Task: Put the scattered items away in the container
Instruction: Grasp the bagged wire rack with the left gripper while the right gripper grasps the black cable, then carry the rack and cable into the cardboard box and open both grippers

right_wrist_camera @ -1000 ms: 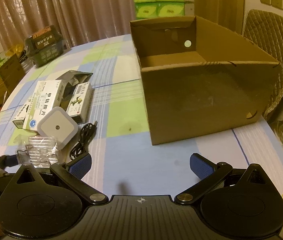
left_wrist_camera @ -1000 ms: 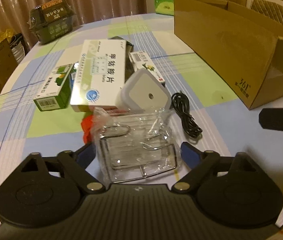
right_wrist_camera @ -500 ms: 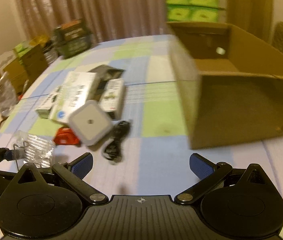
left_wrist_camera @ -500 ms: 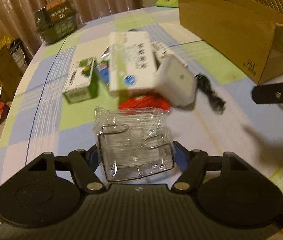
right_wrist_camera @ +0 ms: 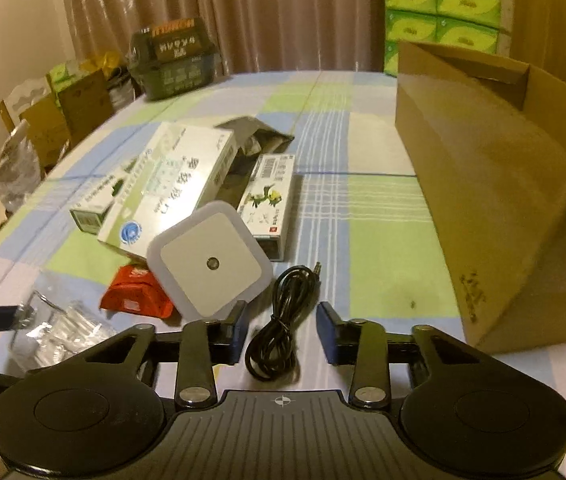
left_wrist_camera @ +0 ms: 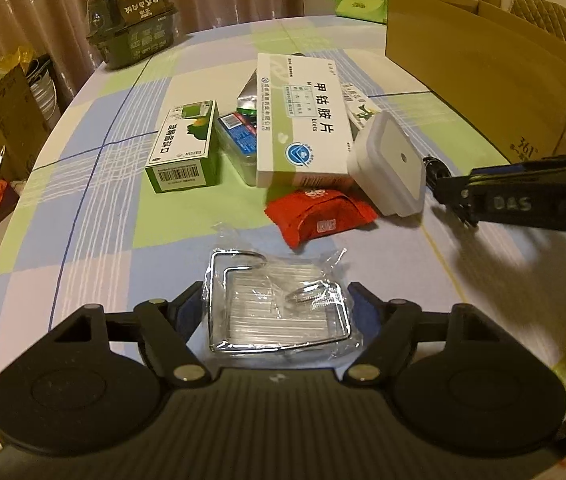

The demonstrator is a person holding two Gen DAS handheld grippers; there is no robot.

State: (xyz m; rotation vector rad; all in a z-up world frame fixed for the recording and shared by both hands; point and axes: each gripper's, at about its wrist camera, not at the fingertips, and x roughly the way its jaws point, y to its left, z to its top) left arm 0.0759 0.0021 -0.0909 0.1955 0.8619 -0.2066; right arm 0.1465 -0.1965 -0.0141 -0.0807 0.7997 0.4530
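A clear bag with a wire rack point(left_wrist_camera: 279, 304) sits between the blue pads of my left gripper point(left_wrist_camera: 277, 308), low over the tablecloth. The pads touch its sides while the jaws ease open. My right gripper point(right_wrist_camera: 285, 330) is closing around a coiled black cable point(right_wrist_camera: 279, 320); a gap shows on both sides of the cable. Just beyond lie a white square plug-in light point(right_wrist_camera: 211, 264), a red packet point(left_wrist_camera: 319, 216), a large white-green medicine box point(left_wrist_camera: 303, 120), a green carton point(left_wrist_camera: 183, 148) and a small printed box point(right_wrist_camera: 271, 196). The open cardboard box point(right_wrist_camera: 483, 184) stands to the right.
A dark green tub point(left_wrist_camera: 131, 20) stands at the table's far edge. Green tissue packs point(right_wrist_camera: 443, 12) are stacked behind the cardboard box. Cartons and bags point(right_wrist_camera: 63, 112) crowd the floor left of the table. A woven chair point(left_wrist_camera: 555, 16) stands behind the box.
My left gripper closed on the bagged rack and drew it back from the pile, uncovering the red packet. My right gripper swung left from the cardboard box, sank over the cable and narrowed its jaws.
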